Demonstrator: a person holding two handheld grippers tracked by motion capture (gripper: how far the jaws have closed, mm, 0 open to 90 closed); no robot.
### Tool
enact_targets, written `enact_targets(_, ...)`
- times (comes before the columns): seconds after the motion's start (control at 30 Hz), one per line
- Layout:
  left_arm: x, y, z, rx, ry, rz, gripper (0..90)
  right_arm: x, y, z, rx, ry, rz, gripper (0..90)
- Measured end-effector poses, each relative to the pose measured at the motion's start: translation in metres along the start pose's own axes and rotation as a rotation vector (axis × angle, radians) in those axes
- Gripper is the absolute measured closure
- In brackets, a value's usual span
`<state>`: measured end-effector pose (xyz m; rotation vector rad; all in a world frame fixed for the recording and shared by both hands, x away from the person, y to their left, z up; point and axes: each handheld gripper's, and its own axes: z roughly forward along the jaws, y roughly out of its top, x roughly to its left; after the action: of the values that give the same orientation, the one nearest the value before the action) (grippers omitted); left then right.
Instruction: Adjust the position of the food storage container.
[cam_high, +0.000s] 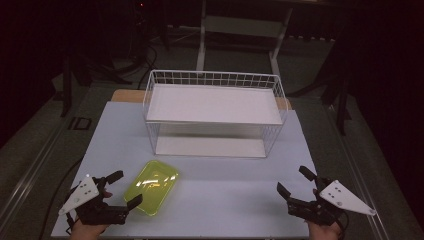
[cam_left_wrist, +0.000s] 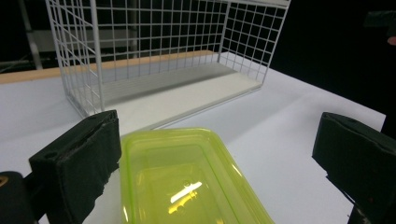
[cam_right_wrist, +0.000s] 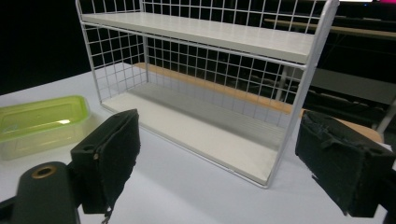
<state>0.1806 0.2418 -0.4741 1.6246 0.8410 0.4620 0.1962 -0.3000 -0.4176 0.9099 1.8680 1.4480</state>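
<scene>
looking like nothing's done yet — the yellow-green tub (cam_high: 152, 186) sits on the table (cam_high: 225, 200) in front of the wire rack (cam_high: 214, 112), off its left end. left gripper (cam_high: 121, 189) gapes around the tub's near corner, not gripping; right gripper (cam_high: 295, 181) is wide open, empty — shelves bare.

A flat white rectangular tabletop (cam_high: 210, 175) rests on a wooden board whose edge shows along the far side. A white wire-grid rack with two white shelf boards (cam_high: 214, 111) stands on the far half of the tabletop, centred. A translucent yellow-green rectangular plastic container (cam_high: 151, 186) lies on the near left area, set at an angle, well apart from the rack.
</scene>
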Motion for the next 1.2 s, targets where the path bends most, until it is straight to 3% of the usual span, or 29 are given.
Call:
enact_targets(0.2,-0.001,0.002,-0.001,-0.001,-0.016,-0.006,1.9,0.003,0.0,0.003,0.009,0.026,0.001,14.0)
enact_targets(0.33,0.001,0.011,-0.002,0.015,-0.013,0.022,2.3,0.004,0.001,0.004,0.013,0.028,-0.001,14.0)
enact_targets(0.4,0.002,0.013,-0.004,0.028,-0.023,0.034,6.9,0.006,0.001,0.006,0.016,0.035,-0.001,14.0)
enact_targets(0.57,0.008,0.008,-0.017,0.079,-0.027,0.049,30.1,0.011,0.001,0.007,0.022,0.054,-0.015,14.0)
enact_targets(0.67,0.008,-0.001,-0.02,0.132,-0.036,0.032,45.5,0.012,0.001,0.008,0.02,0.055,-0.012,14.0)
enact_targets(0.8,0.008,-0.01,-0.021,0.187,-0.071,0.029,68.3,0.011,0.001,0.009,0.021,0.062,0.001,14.2)
enact_targets(0.83,0.008,-0.016,-0.021,0.234,-0.062,0.079,71.9,0.011,0.001,0.009,0.023,0.064,0.001,14.2)
enact_targets(0.93,0.01,-0.023,-0.02,0.272,-0.078,0.074,87.2,0.011,0.001,0.01,0.029,0.065,0.005,14.2)
enact_targets(1.03,0.012,-0.036,-0.018,0.325,-0.087,0.098,90.0,0.011,0.0,0.011,0.03,0.071,0.007,14.3)
enact_targets(1.2,0.013,-0.04,-0.016,0.338,-0.096,0.115,90.0,0.012,0.0,0.013,0.038,0.077,0.003,14.3)
